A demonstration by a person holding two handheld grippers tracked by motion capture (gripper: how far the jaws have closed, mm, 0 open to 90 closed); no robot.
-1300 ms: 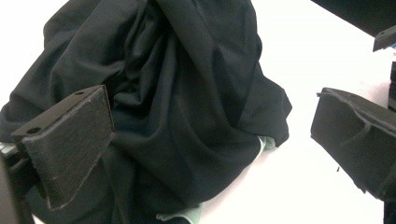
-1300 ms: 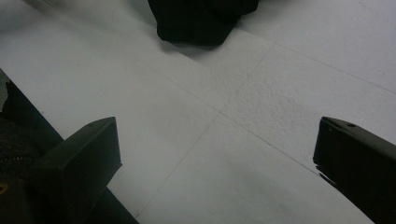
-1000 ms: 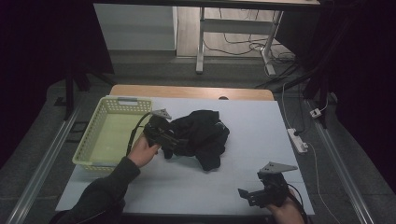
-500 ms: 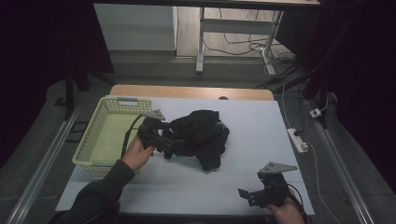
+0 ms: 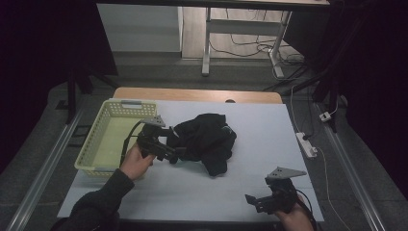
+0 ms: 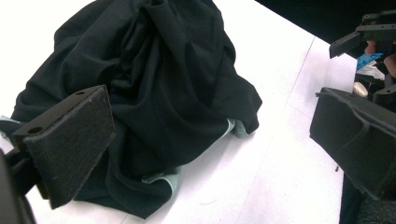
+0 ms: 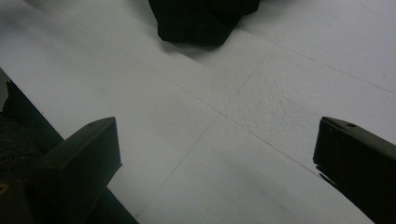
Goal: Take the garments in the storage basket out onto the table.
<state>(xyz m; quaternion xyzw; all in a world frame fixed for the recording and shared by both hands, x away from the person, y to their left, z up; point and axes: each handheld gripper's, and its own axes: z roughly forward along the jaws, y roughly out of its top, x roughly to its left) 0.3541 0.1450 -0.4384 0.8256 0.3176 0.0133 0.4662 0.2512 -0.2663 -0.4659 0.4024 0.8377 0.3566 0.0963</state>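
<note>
The black garment (image 5: 207,142) lay crumpled in a heap at mid-worktop (image 5: 269,130), pale lining showing at its hem. Bare worktop stretched to its right and front; the yellow basket (image 5: 103,139) stood near its left. The left claw (image 5: 175,155) had eased closer, jaws spread wide, empty. The right claw (image 5: 255,202) stayed open, empty, by the front edge.

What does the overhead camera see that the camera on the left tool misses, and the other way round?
The high view alone takes in the yellow basket, the white power strip and the person's left hand. The left gripper view alone picks out pale green trim under the cloth's edge. Both share the crumpled black garment on the white table, and the right tool farther off.
</note>
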